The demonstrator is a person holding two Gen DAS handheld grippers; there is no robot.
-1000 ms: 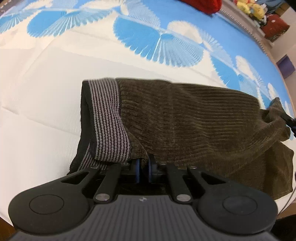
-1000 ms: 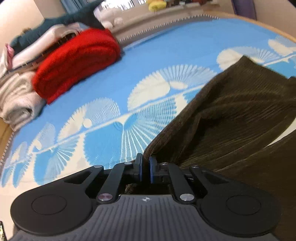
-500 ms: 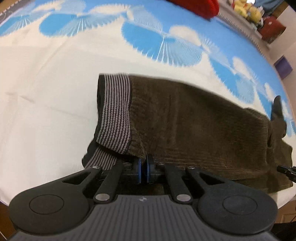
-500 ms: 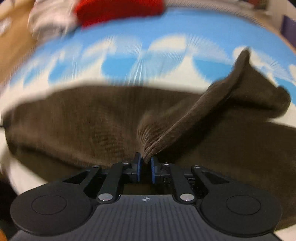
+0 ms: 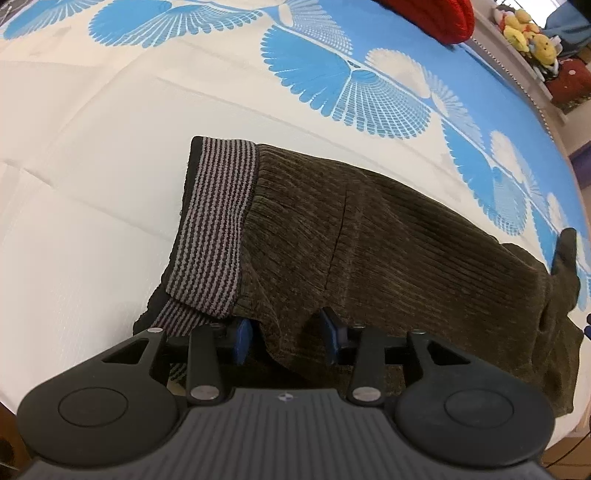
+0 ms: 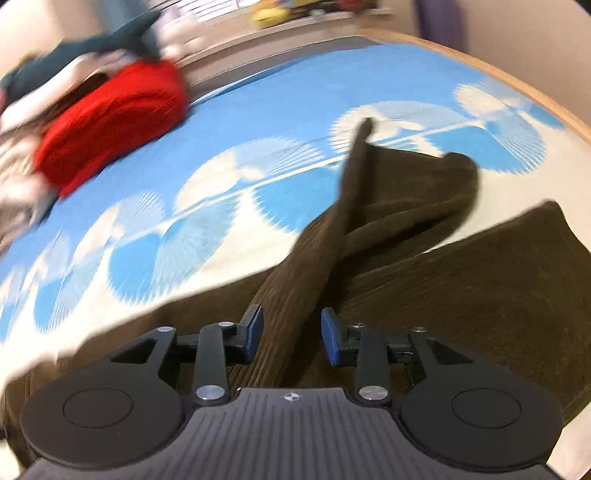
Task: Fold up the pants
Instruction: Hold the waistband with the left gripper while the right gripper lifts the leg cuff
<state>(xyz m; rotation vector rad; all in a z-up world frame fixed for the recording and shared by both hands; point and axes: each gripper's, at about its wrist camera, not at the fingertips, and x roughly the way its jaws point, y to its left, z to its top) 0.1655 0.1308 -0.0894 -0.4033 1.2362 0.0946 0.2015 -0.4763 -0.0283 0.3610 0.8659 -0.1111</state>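
Note:
Dark brown corduroy pants (image 5: 388,243) lie folded lengthwise on the bed, with the grey-and-black striped waistband (image 5: 218,221) at the left. My left gripper (image 5: 286,334) is open at the near edge by the waistband, a loose fold of fabric between its blue pads (image 5: 242,334). In the right wrist view the pants (image 6: 461,280) lie with a twisted ridge of leg fabric (image 6: 332,229) running away from me. My right gripper (image 6: 291,334) is open, the ridge lying between its blue pads (image 6: 255,332).
The bed has a white and blue fan-pattern cover (image 5: 351,77). A red folded garment (image 6: 110,118) and a pile of other clothes (image 6: 22,173) lie at the far side. Plush toys (image 5: 528,26) sit on a shelf beyond the bed. The wooden bed edge (image 6: 535,96) runs at the right.
Both grippers were shut on the pants and have opened, letting the fabric go. The pants now lie flatter on the bed. The right view has swung back toward the red garment.

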